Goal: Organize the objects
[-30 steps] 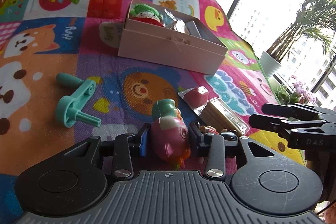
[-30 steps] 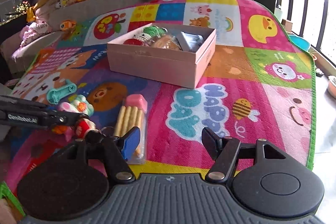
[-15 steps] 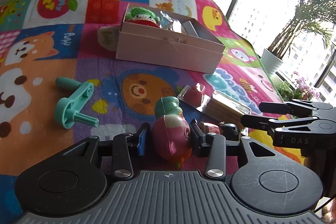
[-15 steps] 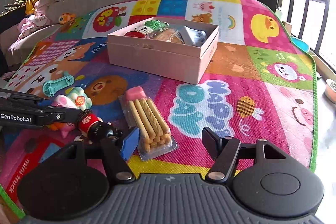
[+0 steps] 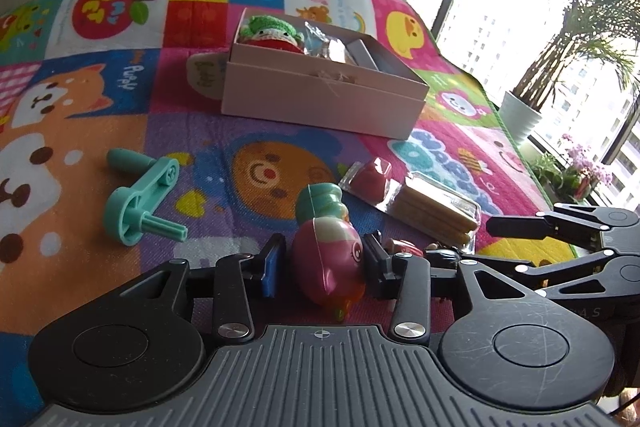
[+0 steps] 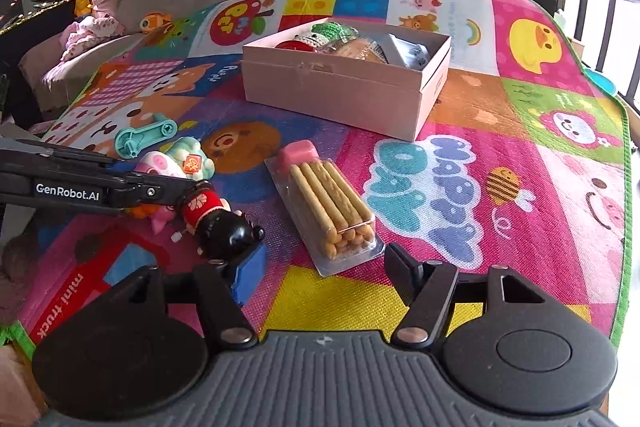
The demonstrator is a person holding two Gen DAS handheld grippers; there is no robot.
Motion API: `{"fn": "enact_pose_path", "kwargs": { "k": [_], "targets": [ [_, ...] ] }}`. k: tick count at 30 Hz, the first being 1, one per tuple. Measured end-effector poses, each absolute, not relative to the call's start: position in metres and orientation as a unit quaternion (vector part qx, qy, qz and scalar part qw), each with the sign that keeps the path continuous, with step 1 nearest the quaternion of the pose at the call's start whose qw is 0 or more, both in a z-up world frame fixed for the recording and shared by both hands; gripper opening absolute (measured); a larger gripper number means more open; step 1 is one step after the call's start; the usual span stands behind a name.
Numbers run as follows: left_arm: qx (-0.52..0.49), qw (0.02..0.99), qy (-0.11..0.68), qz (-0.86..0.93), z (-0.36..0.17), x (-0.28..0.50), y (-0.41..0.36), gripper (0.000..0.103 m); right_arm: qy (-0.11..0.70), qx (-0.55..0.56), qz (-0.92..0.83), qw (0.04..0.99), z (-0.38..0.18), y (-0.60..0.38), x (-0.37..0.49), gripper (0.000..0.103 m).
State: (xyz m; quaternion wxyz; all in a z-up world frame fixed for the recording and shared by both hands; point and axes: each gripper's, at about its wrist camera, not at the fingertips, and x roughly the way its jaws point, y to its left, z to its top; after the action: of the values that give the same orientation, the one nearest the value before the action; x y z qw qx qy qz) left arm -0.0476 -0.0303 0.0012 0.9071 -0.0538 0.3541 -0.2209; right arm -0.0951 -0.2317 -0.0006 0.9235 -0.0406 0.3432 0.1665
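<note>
My left gripper [image 5: 320,263] is shut on a pink pig toy [image 5: 332,267] with a teal top, held low over the play mat [image 5: 80,147]. My right gripper [image 6: 324,267] is open and empty, just in front of a clear pack of biscuit sticks [image 6: 328,203] with a pink block at its far end. A small doll with a black head and red dress [image 6: 216,219] lies by its left finger. The pink cardboard box [image 6: 344,87] stands further back and holds a knitted toy and wrapped items. The left gripper shows from the side in the right wrist view [image 6: 160,187].
A teal plastic crank [image 5: 140,195] lies on the mat to the left. A potted palm [image 5: 520,115] and windows are beyond the mat's right edge. A sofa with soft toys [image 6: 100,27] is at the back left.
My right gripper has drawn back from the biscuit pack, which now lies fully in front of it. My left gripper still holds the pig toy and has lifted slightly.
</note>
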Motion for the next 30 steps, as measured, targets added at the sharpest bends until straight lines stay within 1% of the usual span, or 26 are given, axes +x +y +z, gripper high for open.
{"fn": "enact_pose_path", "kwargs": {
  "k": [3,7,15,18,19,20,21,22,23,26,30],
  "targets": [
    [-0.049,0.907,0.354,-0.221,0.001,-0.049,-0.031,0.046,0.319,-0.059,0.156,0.933,0.009,-0.237,-0.098,0.066],
    [-0.052,0.908,0.353,-0.222,0.0,-0.049,-0.03,0.046,0.313,-0.069,0.141,0.937,0.015,-0.247,-0.087,0.066],
    [-0.053,0.907,0.352,-0.223,0.0,-0.049,-0.029,0.046,0.337,-0.056,0.188,0.921,0.008,-0.233,-0.051,0.066],
    [-0.054,0.907,0.353,-0.223,0.0,-0.049,-0.029,0.046,0.368,-0.039,0.191,0.909,-0.004,-0.226,-0.03,0.066],
    [-0.055,0.907,0.353,-0.223,0.0,-0.049,-0.029,0.046,0.362,-0.037,0.186,0.913,-0.005,-0.225,-0.029,0.064],
    [-0.055,0.907,0.353,-0.224,0.0,-0.05,-0.028,0.045,0.363,-0.04,0.183,0.913,-0.004,-0.223,-0.029,0.059],
    [-0.058,0.906,0.353,-0.226,0.0,-0.049,-0.027,0.045,0.362,-0.041,0.186,0.912,-0.002,-0.221,-0.031,0.043],
    [-0.061,0.905,0.354,-0.228,0.0,-0.049,-0.026,0.043,0.36,-0.042,0.191,0.912,0.001,-0.22,-0.035,0.032],
    [-0.067,0.902,0.357,-0.232,0.001,-0.048,-0.024,0.04,0.356,-0.045,0.193,0.913,0.005,-0.22,-0.04,0.032],
    [-0.088,0.901,0.358,-0.228,0.008,-0.044,-0.02,0.038,0.344,-0.05,0.2,0.916,0.015,-0.223,-0.056,0.031],
    [-0.093,0.919,0.298,-0.242,0.048,-0.029,-0.021,0.038,0.32,-0.014,0.203,0.925,0.043,-0.245,-0.067,0.031]
  ]
}}
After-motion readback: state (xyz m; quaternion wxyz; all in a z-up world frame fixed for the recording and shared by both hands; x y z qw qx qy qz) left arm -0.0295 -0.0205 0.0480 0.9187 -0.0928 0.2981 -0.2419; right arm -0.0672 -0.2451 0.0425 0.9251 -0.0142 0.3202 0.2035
